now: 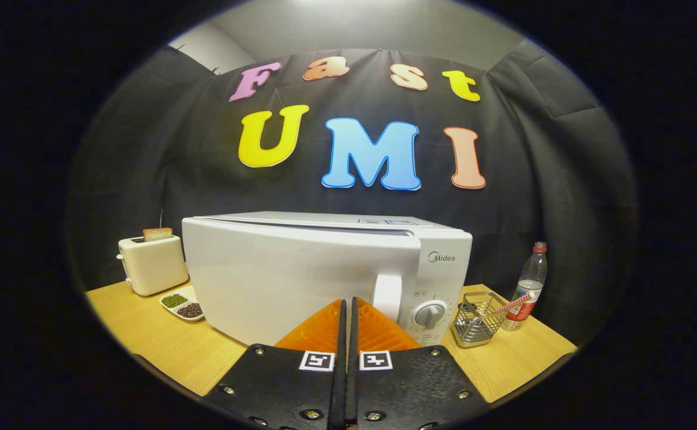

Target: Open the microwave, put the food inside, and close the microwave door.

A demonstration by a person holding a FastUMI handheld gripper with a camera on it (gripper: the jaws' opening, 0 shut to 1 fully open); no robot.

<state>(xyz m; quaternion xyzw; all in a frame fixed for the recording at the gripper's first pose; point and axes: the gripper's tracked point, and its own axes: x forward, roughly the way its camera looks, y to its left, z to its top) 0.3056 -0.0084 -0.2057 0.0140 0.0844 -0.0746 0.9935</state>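
Closed tight, my two fingers meet along a thin seam with nothing between them, and my gripper (pixel 346 301) points its ribbed, wedge-shaped tips at the microwave (pixel 324 275) just ahead. Each flat finger plate carries a small square marker and a row of round screw heads.

That microwave is a smooth, glossy white box with rounded corners, and its door is shut. Its broad plain front spreads to the left of my tips. A raised rectangular handle (pixel 387 297) sits just right of them, and beside it is a round ribbed dial (pixel 429 315) on the control strip.

Everything stands on a pale wooden table (pixel 145 334) with a fine straight grain. Left of the microwave, a cream toaster (pixel 152 263) with soft curved edges holds a slice of toast (pixel 157 233) upright in its slot. In front of it lies a shallow white divided dish (pixel 182 304), green grains in one half and dark ones in the other. On the right I see a shiny wire basket (pixel 477 327) with a striped straw (pixel 512 303) leaning out, and just beyond it a clear plastic bottle (pixel 527 286) with a red cap.
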